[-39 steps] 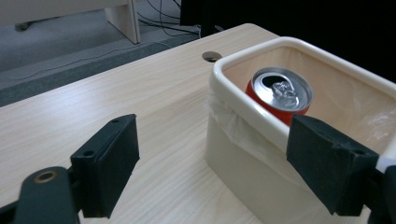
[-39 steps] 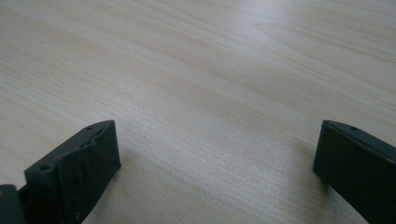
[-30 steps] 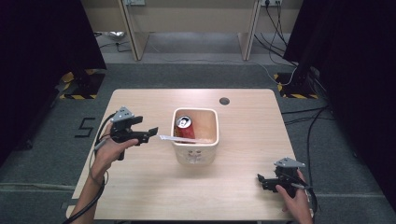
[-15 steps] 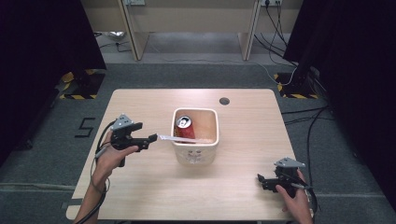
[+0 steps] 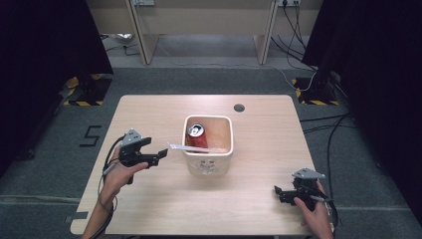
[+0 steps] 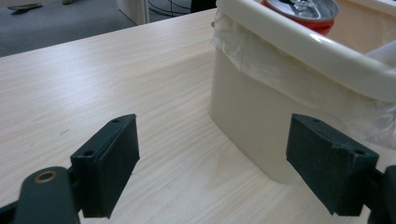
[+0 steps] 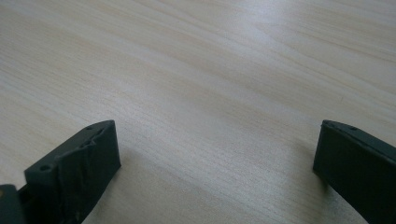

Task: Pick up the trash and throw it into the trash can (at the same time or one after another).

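Here, one bin [image 5: 208, 158], one can [image 5: 194, 133] inside, two open tools apart.

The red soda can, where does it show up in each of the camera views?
High view: red soda can stands in the cream bin, left half, table centre.
Left gripper view: can top edge, upper right, inside the bin.
Right gripper view: bare tabletop between its jaws.
Shared landmark: the bin's rim.

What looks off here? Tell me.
A white strip pokes out sideways over the bin rim toward the left claw; what it is I cannot tell. The liner bunches unevenly below the rim. The red can stands upright inside. Nothing is spilled.
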Tool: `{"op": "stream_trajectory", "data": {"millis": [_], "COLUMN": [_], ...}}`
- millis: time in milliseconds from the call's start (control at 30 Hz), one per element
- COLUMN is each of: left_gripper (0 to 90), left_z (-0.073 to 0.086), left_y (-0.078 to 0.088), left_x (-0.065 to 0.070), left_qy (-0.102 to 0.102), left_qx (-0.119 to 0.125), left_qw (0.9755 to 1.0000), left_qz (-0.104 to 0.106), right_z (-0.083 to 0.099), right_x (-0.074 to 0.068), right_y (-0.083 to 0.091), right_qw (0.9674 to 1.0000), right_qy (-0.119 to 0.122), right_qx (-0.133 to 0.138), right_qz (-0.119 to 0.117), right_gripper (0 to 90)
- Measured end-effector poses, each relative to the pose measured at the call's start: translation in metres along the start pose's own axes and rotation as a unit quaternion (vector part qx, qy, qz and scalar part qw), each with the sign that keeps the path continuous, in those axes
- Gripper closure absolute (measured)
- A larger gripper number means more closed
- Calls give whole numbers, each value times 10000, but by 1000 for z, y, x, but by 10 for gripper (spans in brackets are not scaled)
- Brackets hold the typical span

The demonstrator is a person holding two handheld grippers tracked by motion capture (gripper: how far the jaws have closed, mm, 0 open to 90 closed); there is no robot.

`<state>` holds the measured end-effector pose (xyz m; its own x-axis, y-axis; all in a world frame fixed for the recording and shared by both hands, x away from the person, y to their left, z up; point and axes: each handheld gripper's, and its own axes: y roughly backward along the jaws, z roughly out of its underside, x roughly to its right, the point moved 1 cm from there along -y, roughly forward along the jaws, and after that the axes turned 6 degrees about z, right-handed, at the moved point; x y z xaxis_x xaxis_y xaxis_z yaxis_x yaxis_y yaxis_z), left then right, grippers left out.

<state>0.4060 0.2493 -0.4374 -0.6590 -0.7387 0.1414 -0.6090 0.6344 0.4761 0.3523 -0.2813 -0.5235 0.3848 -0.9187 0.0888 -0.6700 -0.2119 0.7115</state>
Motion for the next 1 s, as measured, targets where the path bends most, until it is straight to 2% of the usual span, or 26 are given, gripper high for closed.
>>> {"op": "stream_trajectory", "data": {"millis": [200, 400, 533, 667, 1000], "left_gripper": [167, 167, 167, 167, 168], "left_z": [10, 18, 23, 32, 45], "left_y": [-3, -9, -12, -17, -22], "left_x": [3, 9, 10, 12, 15], "left_qy": [-48, -127, -125, -79, -79], "left_qx": [-100, -143, -196, -334, -487], "left_qw": [9999, 9997, 9996, 9991, 9984], "left_qz": [16, 118, 135, 259, 273], "right_z": [0, 0, 0, 0, 0], "right_x": [0, 0, 0, 0, 0], "right_y": [0, 0, 0, 0, 0], "right_qw": [10000, 10000, 10000, 10000, 10000], "right_qy": [6, 2, 4, 6, 6], "right_qx": [2, 0, 0, 2, 2], "right_qz": [-1, -2, -2, -2, -2], "right_gripper": [6, 6, 6, 6, 6]}}
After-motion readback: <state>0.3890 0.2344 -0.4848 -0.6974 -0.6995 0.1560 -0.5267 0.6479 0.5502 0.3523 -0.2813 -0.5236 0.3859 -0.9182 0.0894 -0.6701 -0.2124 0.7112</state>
